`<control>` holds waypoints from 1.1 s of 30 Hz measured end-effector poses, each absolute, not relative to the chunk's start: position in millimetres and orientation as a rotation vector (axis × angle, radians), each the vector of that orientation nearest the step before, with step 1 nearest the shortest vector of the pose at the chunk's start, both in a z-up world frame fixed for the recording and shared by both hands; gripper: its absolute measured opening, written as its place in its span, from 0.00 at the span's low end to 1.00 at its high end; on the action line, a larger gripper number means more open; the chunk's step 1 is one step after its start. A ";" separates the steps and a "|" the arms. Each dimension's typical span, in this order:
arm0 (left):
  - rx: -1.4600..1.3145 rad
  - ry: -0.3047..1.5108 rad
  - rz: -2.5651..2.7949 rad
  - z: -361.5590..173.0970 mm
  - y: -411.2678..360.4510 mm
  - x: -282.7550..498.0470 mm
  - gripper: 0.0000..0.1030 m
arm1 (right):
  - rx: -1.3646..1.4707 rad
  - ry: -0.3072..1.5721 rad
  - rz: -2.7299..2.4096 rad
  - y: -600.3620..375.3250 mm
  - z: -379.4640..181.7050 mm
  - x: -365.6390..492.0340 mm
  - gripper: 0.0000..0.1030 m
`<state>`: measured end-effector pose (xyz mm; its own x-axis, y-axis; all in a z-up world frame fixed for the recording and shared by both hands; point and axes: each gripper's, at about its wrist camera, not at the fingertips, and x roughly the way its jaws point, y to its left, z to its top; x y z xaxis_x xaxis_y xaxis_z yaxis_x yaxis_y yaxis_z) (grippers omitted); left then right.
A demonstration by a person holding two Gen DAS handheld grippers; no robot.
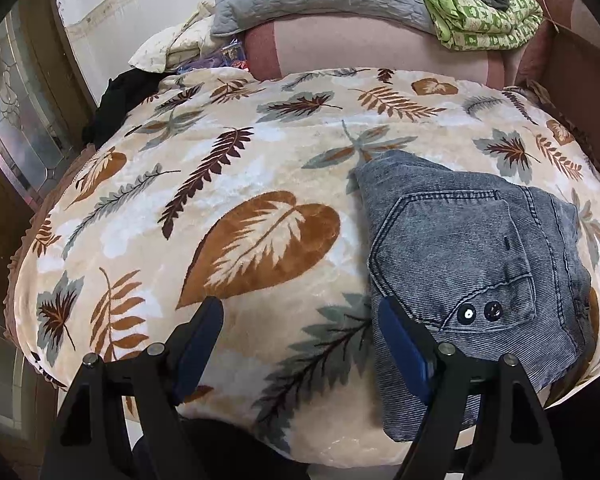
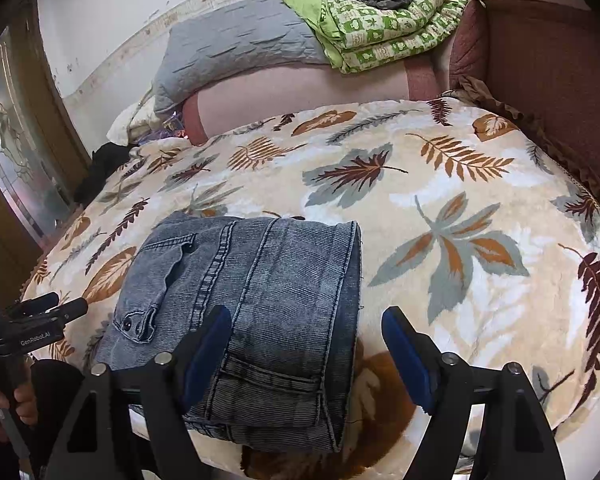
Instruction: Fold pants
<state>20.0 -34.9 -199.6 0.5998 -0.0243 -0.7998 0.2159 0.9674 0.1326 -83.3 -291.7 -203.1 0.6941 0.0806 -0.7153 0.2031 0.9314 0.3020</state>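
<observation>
One pair of grey denim pants (image 1: 468, 264) lies folded into a compact block at lower right of the left wrist view, lower centre-left of the right wrist view (image 2: 260, 312), on the leaf-print blanket (image 1: 228, 184). Blanket spreads bare to the left and beyond it. The left gripper (image 1: 300, 344) is spread wide, holding nothing, its right finger at the pants' left edge. The right gripper (image 2: 306, 354) gapes too, straddling the pants' right folded edge. Two pocket snaps (image 1: 480, 312) show.
</observation>
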 end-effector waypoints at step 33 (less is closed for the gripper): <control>0.303 0.936 -0.132 -202.7 -54.3 18.1 0.78 | 0.327 0.840 -0.104 -288.3 -205.7 -78.3 0.79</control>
<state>18.1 -54.3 -202.7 0.5883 0.0188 -0.8084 0.2422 0.9497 0.1984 -78.3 -288.3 -205.7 0.6659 0.0373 -0.7451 0.2187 0.9451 0.2428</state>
